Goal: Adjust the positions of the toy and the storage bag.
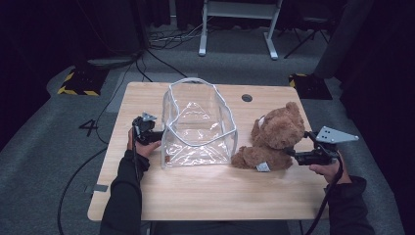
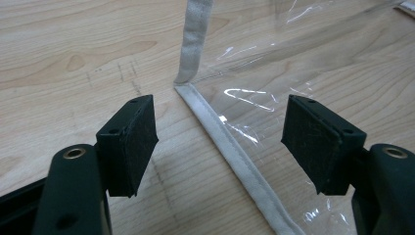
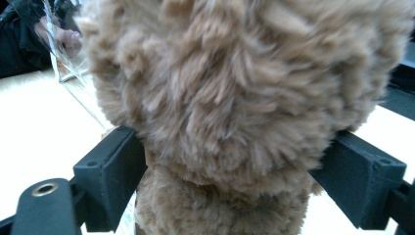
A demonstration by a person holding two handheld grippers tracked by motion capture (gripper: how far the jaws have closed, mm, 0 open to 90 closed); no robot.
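A clear plastic bag [image 1: 198, 127] with pale grey trim stands open-topped on the wooden table [image 1: 205, 196]. A brown teddy bear [image 1: 274, 137] sits just right of it, leaning toward the bag. My left gripper [image 1: 149, 133] is at the bag's left side and open. In the left gripper view [image 2: 222, 127] its jaws straddle the bag's bottom corner seam [image 2: 230, 147] without touching it. My right gripper [image 1: 296, 144] comes at the bear from the right. Its jaws [image 3: 230, 161] stand wide on either side of the furry bear [image 3: 244, 98], at the neck below the head, open.
A round cable hole [image 1: 247, 98] sits in the tabletop behind the bear. Beyond the table are a white desk frame [image 1: 235, 29], floor cables [image 1: 171, 39] and a yellow-and-black striped base [image 1: 78, 83]. Bare wood lies in front of the bag and bear.
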